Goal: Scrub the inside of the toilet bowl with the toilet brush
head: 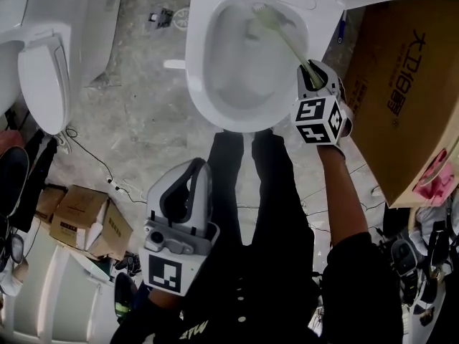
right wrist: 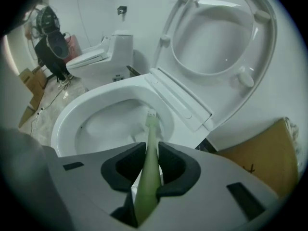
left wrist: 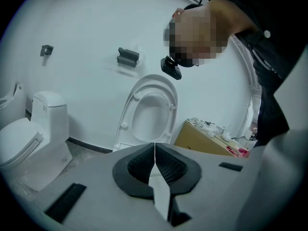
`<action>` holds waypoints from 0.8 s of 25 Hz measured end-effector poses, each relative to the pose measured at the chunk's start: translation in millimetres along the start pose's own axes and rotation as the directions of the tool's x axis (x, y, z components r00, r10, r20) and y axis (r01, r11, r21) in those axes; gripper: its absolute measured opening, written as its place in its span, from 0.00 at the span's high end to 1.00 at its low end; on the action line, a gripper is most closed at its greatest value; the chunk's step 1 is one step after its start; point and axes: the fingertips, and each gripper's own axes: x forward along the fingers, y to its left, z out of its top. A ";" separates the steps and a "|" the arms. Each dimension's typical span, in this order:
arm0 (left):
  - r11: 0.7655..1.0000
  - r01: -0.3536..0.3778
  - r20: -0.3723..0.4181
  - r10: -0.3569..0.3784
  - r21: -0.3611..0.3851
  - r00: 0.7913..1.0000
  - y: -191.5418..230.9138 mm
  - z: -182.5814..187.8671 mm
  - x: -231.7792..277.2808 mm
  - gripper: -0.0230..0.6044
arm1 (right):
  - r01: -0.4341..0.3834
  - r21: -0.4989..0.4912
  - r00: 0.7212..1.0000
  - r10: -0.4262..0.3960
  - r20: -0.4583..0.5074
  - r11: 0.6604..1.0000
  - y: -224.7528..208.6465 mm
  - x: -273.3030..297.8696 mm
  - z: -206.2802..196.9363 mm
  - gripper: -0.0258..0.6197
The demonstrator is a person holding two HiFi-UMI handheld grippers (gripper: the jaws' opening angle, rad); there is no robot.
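Observation:
A white toilet bowl (head: pixel 215 99) stands open in the head view, its seat and lid (right wrist: pixel 221 37) raised. My right gripper (head: pixel 315 74) hangs over the bowl's right rim, shut on the pale green toilet brush (head: pixel 283 38). The brush handle (right wrist: pixel 148 177) runs between the jaws and its head (right wrist: pixel 151 115) reaches down inside the bowl (right wrist: pixel 72 124), toward the far wall. My left gripper (head: pixel 195 165) is held low near the person's legs, away from the bowl, jaws shut with nothing between them (left wrist: pixel 154 150).
A second toilet (head: pixel 43 70) stands at the left, with cardboard boxes (head: pixel 86 224) and cables on the floor below it. A large brown carton (head: pixel 405 99) sits close to the bowl's right side. The person's legs (head: pixel 251 185) stand just before the bowl.

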 end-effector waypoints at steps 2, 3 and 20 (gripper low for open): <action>1.000 0.001 0.002 -0.001 0.000 1.000 1.0 0.3 -1.1 0.92 | 0.006 -0.068 1.000 -0.008 -0.029 0.998 -6.8 -3.1 3.7 0.81; 1.000 0.002 0.001 -0.002 0.000 1.000 1.0 0.0 -1.9 0.92 | 0.005 -0.102 0.999 -0.009 -0.046 0.995 -10.1 -4.7 6.1 0.81; 0.999 -0.026 0.022 0.027 -0.028 0.999 15.3 3.7 -14.1 0.92 | -0.114 -0.578 0.951 -0.079 -0.298 0.808 -46.9 -6.5 24.9 0.81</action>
